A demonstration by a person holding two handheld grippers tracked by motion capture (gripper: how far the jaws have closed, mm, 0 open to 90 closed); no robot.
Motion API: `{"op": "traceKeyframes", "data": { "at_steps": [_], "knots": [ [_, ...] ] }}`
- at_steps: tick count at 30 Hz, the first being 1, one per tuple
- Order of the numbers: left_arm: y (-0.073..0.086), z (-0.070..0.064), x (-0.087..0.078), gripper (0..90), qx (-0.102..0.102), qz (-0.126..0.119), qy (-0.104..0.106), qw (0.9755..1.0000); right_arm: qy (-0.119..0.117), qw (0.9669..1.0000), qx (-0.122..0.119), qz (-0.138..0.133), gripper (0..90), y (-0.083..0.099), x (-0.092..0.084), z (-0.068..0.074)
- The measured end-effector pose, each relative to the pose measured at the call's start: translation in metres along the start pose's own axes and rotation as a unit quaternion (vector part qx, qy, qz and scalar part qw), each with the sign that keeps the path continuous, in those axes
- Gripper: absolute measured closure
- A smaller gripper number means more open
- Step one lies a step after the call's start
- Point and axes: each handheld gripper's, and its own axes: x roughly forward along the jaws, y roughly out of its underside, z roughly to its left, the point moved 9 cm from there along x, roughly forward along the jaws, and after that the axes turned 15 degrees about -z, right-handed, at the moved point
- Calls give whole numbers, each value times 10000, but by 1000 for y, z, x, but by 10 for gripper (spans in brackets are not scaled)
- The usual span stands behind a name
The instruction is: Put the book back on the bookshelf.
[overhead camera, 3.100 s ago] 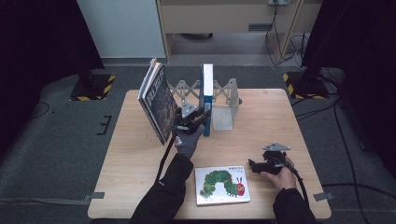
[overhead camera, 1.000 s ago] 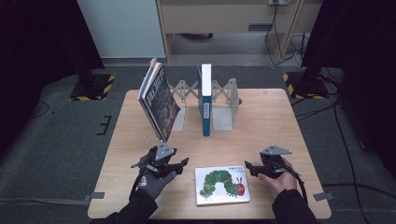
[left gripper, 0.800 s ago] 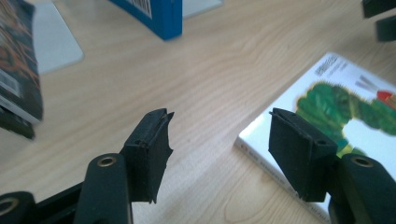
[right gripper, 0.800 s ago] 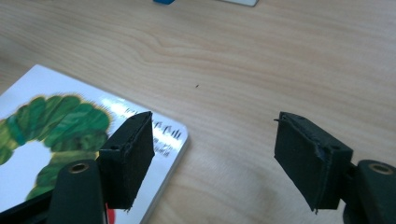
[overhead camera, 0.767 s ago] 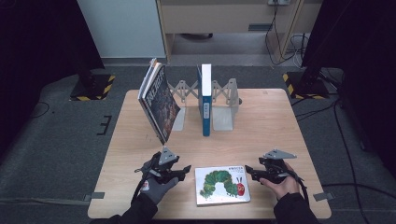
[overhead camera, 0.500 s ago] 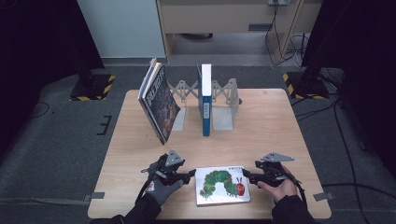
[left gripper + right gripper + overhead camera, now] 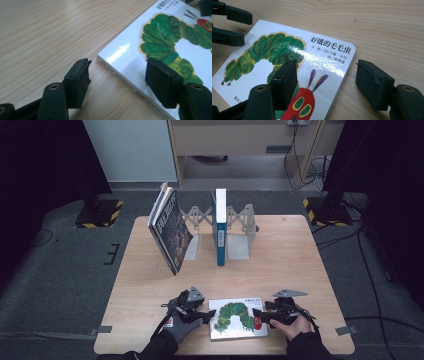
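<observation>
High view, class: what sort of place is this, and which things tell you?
Probably a lab or studio set up for recordings: a lone wooden table on grey carpet, dark curtains at both sides, cables trailing behind.

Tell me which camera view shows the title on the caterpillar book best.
The right gripper view: the title is close and sharp on the caterpillar book. The high view shows it tiny and unreadable; the left gripper view shows a blurred part at the top edge.

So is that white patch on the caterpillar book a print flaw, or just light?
Just light: in the right gripper view a glare streak crosses the glossy caterpillar book, and the left gripper view shows another glint near its corner; in the high view the room's edges fall dark.
</observation>
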Motion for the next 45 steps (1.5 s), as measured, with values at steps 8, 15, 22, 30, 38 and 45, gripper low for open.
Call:
{"op": "traceKeyframes", "data": {
  "at_steps": [8, 15, 22, 30, 38, 45],
  "knots": [
    [1, -8, 3, 358, -106, -13, 152, 9998, -139, 9997, 193, 105, 351, 4, 3, 4],
    [2, -12, 7, 342, -227, -52, 240, 9994, -178, 9990, 401, 54, 353, 4, 4, 4],
    [2, -11, 6, 337, -282, -64, 280, 9992, -188, 9988, 446, -11, 369, -1, 1, 4],
    [2, -11, 6, 313, -356, -84, 324, 9988, -290, 9981, 510, -185, 383, -10, -4, 6],
    [0, -10, 5, 300, -456, -135, 340, 9983, -467, 9950, 628, -618, 397, -27, -8, 11],
    [-1, -8, 4, 286, -554, -176, 387, 9976, -646, 9889, 838, -1047, 406, -43, -10, 17]
  ]
}}
